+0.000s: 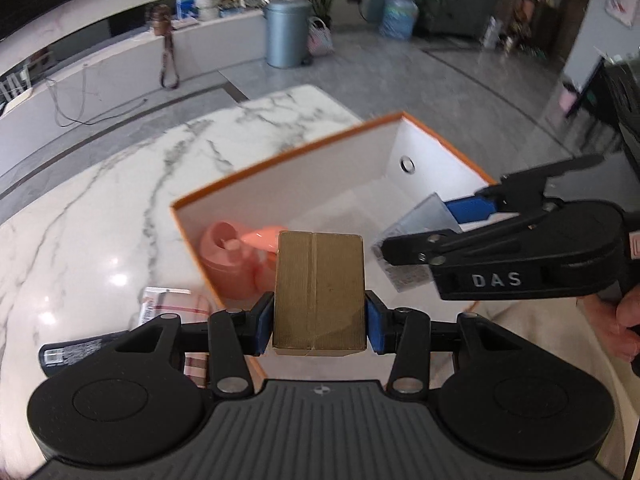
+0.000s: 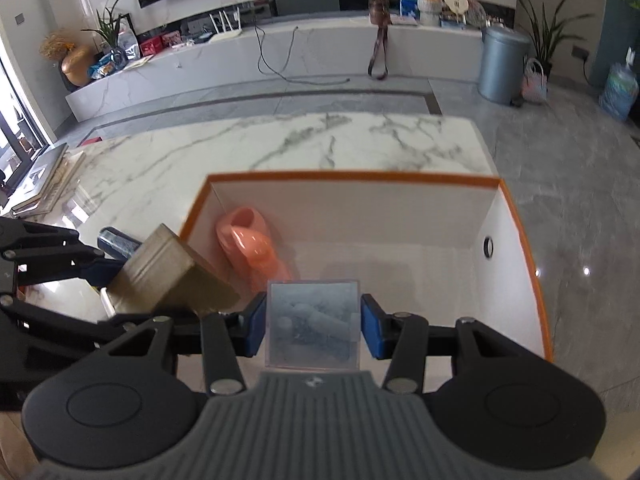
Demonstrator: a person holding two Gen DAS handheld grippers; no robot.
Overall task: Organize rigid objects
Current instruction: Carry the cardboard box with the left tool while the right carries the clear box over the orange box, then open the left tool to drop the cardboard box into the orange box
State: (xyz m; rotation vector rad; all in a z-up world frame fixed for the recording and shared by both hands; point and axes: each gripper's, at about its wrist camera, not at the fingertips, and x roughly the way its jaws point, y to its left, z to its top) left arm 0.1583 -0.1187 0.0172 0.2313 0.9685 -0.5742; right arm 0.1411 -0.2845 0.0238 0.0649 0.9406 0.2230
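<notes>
Claws clamp a gold box (image 1: 319, 292), long axis pointing ahead, and a clear case (image 2: 313, 325), over the orange-rimmed box (image 2: 352, 178).

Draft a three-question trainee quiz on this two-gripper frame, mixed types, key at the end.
1. True or false: the left hand-held gripper clamps a brown rectangular cardboard box.
2. Multiple choice: the right hand-held gripper holds A) a metal spoon, B) a translucent square plastic case, C) nothing.
3. Fill in: the pink plastic item already lies inside the orange-rimmed white open ____ on the white marble table.

Key: 1 true; 2 B; 3 box.
</notes>
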